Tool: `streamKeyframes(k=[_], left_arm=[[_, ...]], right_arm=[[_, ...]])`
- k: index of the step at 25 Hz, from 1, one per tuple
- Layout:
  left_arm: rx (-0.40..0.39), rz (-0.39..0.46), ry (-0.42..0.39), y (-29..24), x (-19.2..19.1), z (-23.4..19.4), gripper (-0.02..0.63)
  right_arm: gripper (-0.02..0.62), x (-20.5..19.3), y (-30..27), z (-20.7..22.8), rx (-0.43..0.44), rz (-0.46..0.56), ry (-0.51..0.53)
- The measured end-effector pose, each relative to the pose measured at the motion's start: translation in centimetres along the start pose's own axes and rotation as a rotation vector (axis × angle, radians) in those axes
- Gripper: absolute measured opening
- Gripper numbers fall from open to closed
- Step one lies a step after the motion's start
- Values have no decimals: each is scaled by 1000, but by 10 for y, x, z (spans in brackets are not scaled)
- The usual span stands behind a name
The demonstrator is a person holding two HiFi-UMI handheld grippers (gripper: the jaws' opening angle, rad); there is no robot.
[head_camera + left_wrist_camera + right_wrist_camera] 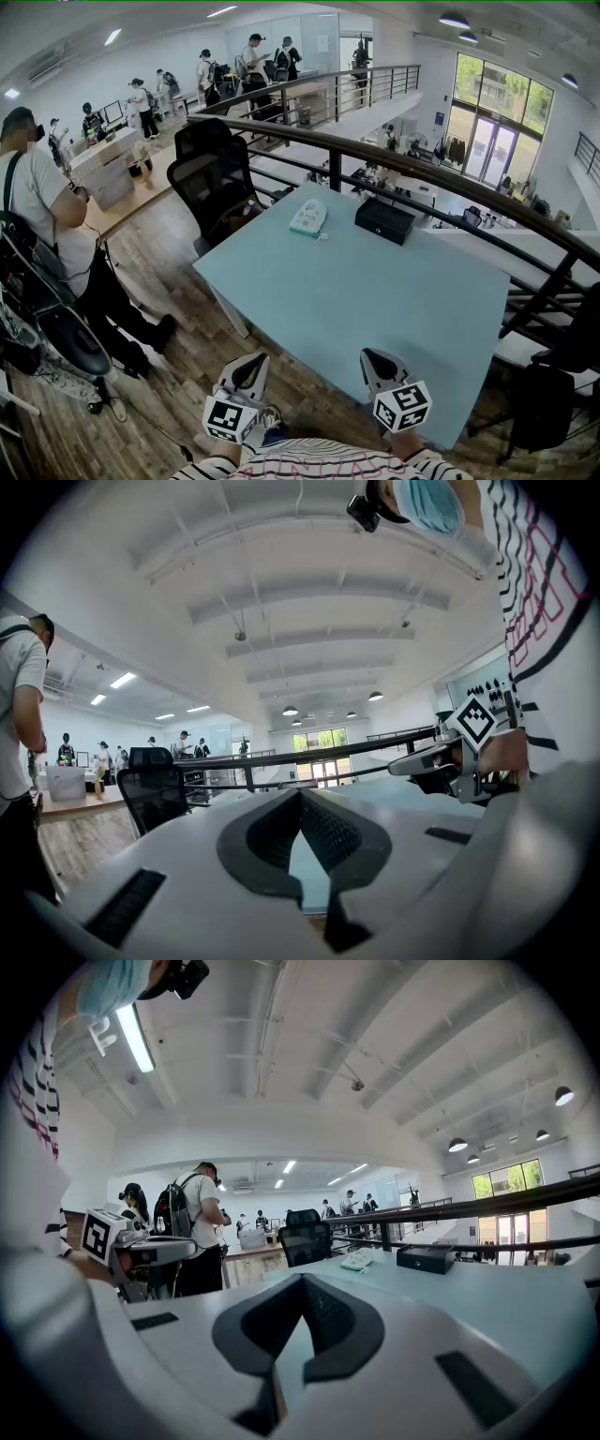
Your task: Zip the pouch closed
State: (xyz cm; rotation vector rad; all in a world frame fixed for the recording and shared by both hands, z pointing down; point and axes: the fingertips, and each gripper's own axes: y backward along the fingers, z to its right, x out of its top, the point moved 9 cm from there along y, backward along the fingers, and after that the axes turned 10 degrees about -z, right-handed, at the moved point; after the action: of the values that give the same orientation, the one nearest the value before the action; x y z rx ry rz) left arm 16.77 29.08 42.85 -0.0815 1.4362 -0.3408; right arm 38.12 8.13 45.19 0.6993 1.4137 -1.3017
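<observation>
Head view first: you've got the left hand-held gripper [247, 367] and the right hand-held gripper [378, 362] side by side at the near edge of the pale blue counter [375, 300]. Both are closed with nothing in them, and both sit well apart from the work. The pouch [308, 217] lies flat by the counter's far-left corner, with nothing touching it. A black box [384, 220] sits near it along the far edge, lid down, so its contents can't be seen. From here you can't tell whether the pouch's zip is open.

Over to the left gripper view: the jaws are pressed together at the tips and grip nothing, with only bare counter [394, 794] showing past them. Your right hand-held gripper [441, 757] hangs off to the side, also closed.

Now the right gripper view: the jaws are together again and empty. Past them across the counter [487, 1307], the pouch [357, 1261] rests near the far edge with the black box [427, 1258] beside it, the two not touching. The left hand-held gripper [155, 1249] shows alongside.
</observation>
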Motion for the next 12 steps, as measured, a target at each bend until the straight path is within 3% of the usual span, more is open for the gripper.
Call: streamKeyframes(k=[12], left_arm=[[-45, -13, 24, -14, -8, -7, 25]], right_arm=[[26, 1, -16, 1, 24, -16, -14]])
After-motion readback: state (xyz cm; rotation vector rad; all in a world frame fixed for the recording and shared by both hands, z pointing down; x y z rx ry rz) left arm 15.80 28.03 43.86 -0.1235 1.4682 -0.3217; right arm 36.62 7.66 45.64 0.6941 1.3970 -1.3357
